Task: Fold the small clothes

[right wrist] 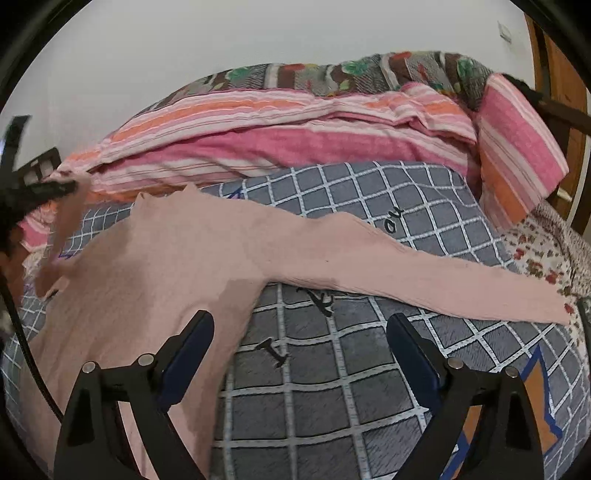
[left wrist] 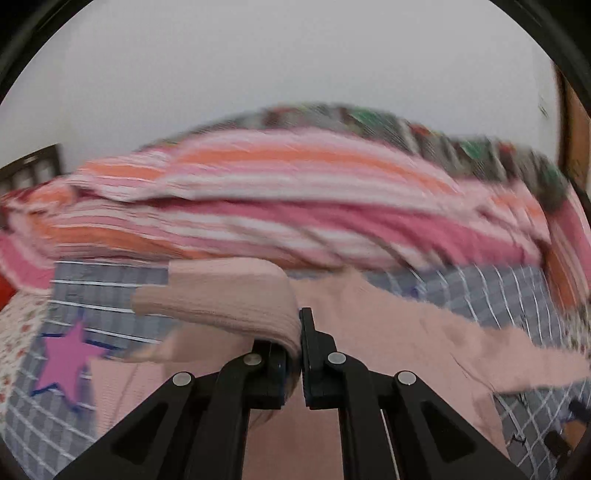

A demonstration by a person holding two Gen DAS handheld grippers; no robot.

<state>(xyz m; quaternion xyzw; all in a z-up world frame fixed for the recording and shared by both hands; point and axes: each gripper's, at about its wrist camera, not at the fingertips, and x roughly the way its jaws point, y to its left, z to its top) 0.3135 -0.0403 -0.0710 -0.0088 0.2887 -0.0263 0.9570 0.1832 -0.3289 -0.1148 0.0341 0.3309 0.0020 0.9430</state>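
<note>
- Left gripper, bottom centre of left wrist view: jaws clamped tight on a fold of the pink top's left sleeve, which drapes over the left finger.
- Right gripper, bottom of right wrist view: jaws spread wide, nothing between them; left finger hovers over the garment's edge.
- Pink long-sleeved top lies flat on the grey checked cover, centre-left of frame; right sleeve stretches out to the right edge.
- Risk: thin pinch on soft knit, so the sleeve could slip free mid-fold. Likely cause is a fast swing; left view is motion-blurred.
- Risk: nothing pins the body, so dragging the sleeve may shift or bunch the whole top.
- Surface: a bed, soft and uneven, so creases won't hold well.
- Farther: striped pink-orange quilt heaped up mid-frame, floral blanket behind it.
- Back: plain white wall, wooden door upper right.
</note>
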